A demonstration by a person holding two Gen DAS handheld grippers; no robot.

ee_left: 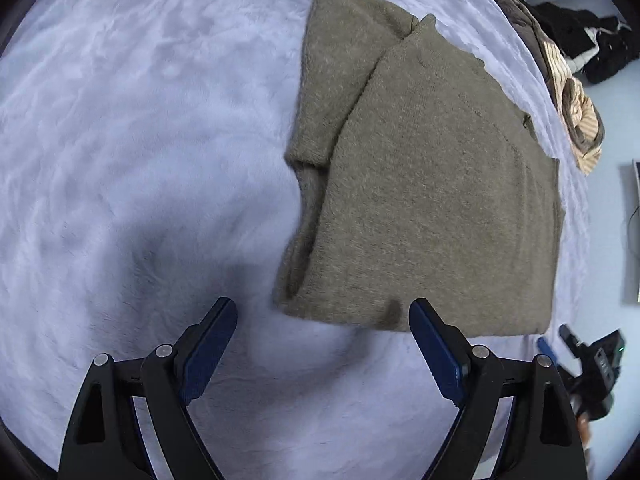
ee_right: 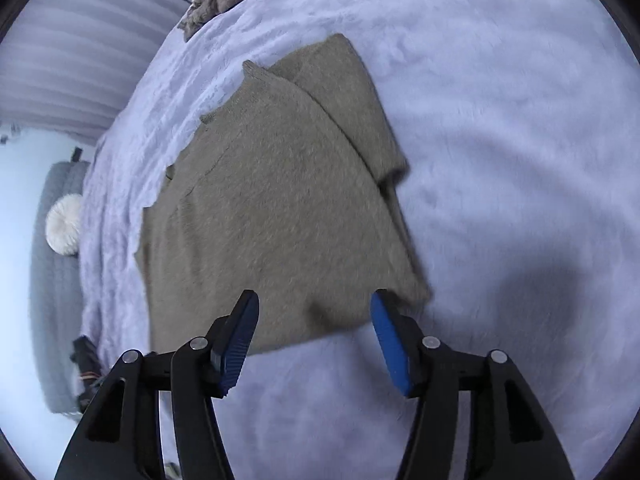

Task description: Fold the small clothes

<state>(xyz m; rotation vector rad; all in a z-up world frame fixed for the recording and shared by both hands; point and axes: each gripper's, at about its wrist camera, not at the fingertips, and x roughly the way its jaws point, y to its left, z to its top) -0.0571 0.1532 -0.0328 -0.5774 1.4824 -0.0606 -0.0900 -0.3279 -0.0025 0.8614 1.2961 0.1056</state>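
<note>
Two grippers, left (ee_left: 323, 308) and right (ee_right: 315, 300), spread empty above the folded sweater (ee_left: 432, 184) (no legible label).

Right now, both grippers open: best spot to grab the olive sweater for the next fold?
Judging by its pose, take the olive sweater at its near folded edge, which lies flat on the lavender blanket. Come from the near side with the right gripper, jaws apart and straddling that edge. The left gripper could pinch the near-left corner, where layers stack.
</note>
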